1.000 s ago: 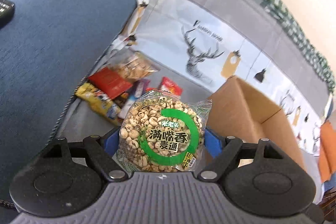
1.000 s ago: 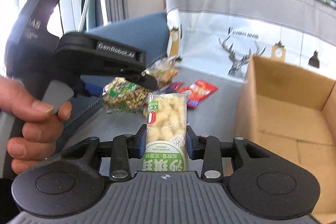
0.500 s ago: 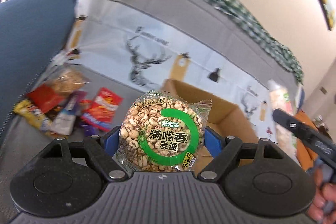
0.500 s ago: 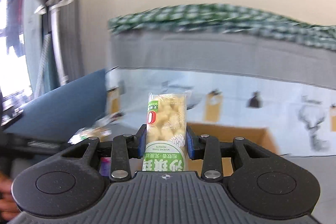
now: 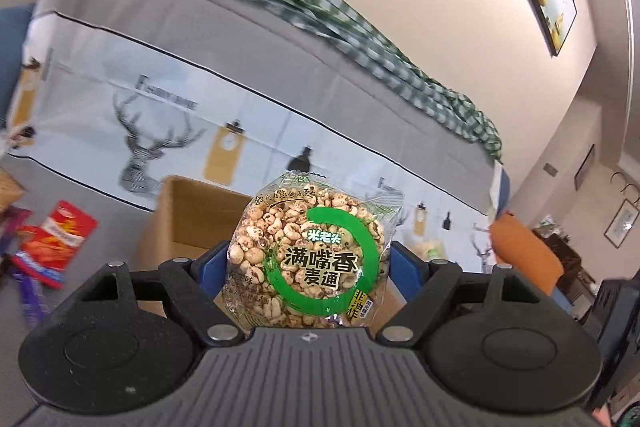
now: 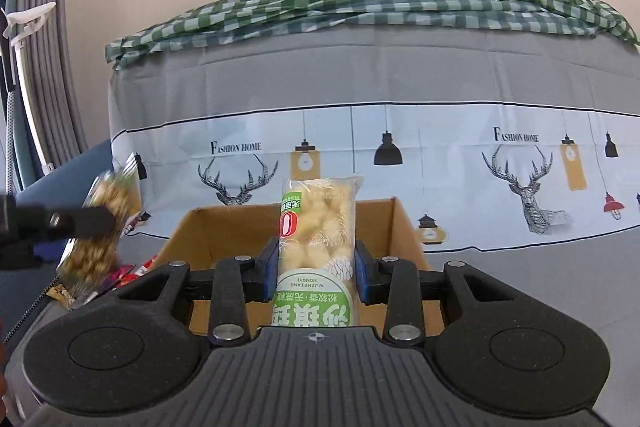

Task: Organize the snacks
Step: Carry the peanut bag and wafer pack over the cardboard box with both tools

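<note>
Red snack packets (image 5: 60,239) on left wrist view only.

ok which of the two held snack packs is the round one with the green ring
The puffed grain cake pack in the left gripper: round, with a green ring on its label. The right gripper holds a long narrow pale sachima bar instead.

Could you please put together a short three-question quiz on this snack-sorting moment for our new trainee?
1. True or false: the left gripper is empty.
2. What stands behind the pale narrow packet in the right gripper? A) cardboard box B) metal basket C) glass jar
3. Which colour is the ring printed on the round puffed-grain packet?

Key: 1 false, it grips the round packet; 2 A; 3 green.
</note>
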Tool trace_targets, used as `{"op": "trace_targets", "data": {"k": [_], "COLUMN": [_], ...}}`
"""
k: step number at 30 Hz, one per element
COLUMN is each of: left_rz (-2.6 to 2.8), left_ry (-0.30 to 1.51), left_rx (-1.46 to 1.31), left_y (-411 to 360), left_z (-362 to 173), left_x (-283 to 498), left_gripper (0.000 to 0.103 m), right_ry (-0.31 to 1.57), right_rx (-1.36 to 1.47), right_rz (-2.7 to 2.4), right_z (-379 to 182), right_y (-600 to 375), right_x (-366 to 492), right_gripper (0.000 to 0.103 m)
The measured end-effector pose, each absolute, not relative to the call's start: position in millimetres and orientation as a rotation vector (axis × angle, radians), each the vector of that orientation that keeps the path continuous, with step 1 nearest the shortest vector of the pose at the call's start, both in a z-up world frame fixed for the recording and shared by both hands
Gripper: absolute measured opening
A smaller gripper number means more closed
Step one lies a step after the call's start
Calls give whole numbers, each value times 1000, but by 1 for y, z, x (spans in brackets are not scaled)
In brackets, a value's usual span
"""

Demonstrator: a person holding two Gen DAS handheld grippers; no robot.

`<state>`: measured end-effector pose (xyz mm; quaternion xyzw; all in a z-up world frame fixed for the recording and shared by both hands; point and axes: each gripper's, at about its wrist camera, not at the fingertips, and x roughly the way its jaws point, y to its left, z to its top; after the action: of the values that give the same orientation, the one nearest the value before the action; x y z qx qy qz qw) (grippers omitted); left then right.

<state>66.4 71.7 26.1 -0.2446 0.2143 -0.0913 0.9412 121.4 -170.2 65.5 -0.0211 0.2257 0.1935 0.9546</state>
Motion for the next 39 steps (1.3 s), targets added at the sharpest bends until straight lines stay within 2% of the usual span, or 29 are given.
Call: {"op": "trace_targets", "data": {"k": [15,39], "left_rz": [-238,-240], "left_ry": [528,563], "left_rx": [-508,-487], "left_y": [47,38], "left_z": [-5,-8], "left_x": [89,95], "left_gripper": [85,85], "right_ry": [460,489], "right_rx": [-96,-120], "right_rz": [319,310], "right_z": [60,56], "right_y": [-192,-189], "right_x": [120,125], "right_gripper": [38,38]}}
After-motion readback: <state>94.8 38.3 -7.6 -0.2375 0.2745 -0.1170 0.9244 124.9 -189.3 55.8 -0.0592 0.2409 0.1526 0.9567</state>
